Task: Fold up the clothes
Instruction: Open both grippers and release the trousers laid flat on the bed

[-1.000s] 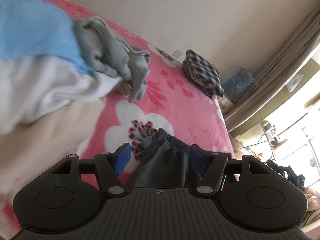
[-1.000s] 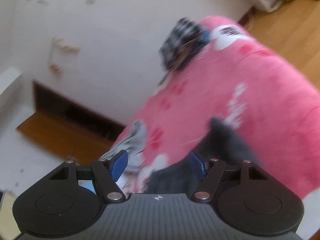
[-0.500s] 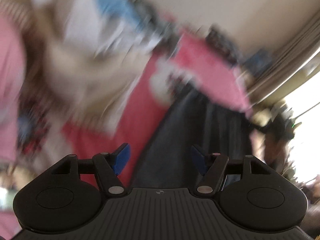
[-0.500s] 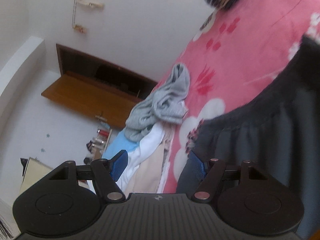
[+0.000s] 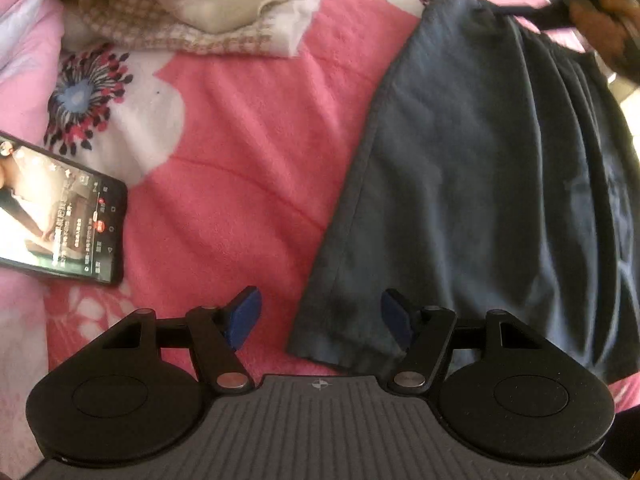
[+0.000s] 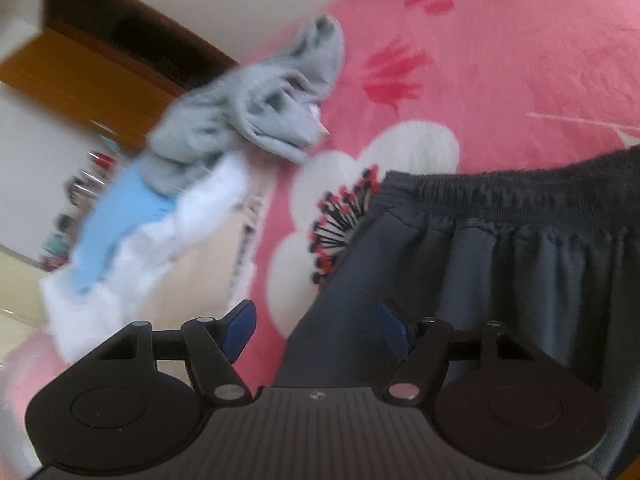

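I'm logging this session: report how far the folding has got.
Done: the dark shorts lie spread flat on the pink blanket. In hand: nothing gripped; the left gripper is open over a leg hem, the right gripper open near the waistband. Left: every fold, plus the heaped clothes.

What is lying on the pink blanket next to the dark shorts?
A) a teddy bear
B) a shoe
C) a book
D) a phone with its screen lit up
D: a phone with a glowing screen lies flat on the pink blanket, left of the dark shorts.
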### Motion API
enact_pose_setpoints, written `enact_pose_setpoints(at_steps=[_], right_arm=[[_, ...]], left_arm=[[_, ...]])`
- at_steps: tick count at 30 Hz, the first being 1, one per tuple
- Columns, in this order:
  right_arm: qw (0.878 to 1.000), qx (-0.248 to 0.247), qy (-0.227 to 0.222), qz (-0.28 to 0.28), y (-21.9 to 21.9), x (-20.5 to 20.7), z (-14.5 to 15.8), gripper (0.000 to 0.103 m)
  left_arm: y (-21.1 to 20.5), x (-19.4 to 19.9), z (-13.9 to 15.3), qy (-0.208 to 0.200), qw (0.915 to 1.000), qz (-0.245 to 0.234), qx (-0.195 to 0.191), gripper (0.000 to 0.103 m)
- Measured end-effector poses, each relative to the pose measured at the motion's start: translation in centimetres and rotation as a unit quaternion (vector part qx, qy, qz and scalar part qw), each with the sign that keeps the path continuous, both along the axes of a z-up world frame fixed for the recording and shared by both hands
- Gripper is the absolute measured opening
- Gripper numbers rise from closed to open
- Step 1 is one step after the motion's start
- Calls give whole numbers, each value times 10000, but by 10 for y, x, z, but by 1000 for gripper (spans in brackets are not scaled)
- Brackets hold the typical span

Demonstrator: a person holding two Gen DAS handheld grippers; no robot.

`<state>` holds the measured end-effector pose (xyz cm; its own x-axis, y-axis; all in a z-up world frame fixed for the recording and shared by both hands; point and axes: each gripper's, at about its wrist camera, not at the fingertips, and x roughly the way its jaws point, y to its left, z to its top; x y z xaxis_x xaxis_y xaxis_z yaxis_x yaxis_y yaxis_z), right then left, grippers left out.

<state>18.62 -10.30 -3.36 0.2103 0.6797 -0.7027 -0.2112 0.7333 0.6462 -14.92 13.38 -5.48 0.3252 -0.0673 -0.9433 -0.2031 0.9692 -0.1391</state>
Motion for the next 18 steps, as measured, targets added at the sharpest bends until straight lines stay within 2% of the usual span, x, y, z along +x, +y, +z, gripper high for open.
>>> enact_pose_setpoints(at_steps=[6,9,13,15,18], right_arm=[[9943,-999,-251,285,43,22,7,70],[9898,-1315,-493,218,48,30,16,70],[9820,-1697,-819,121,48,45,28,70],[9789,-1879,-791,155,48,52,31,70],[9828,-1786,-413,237,47,54,29,70]], left_arm=[[-7,-10,-7,-242,9995,-153,107,63],[-5,-11,-6,-317,9993,-164,80,54],[-8,-16,-4,-404,9989,-216,41,38],[-11,-19,-3,-449,9987,-236,43,27],[-17,-24,0,-568,9980,-247,145,3]])
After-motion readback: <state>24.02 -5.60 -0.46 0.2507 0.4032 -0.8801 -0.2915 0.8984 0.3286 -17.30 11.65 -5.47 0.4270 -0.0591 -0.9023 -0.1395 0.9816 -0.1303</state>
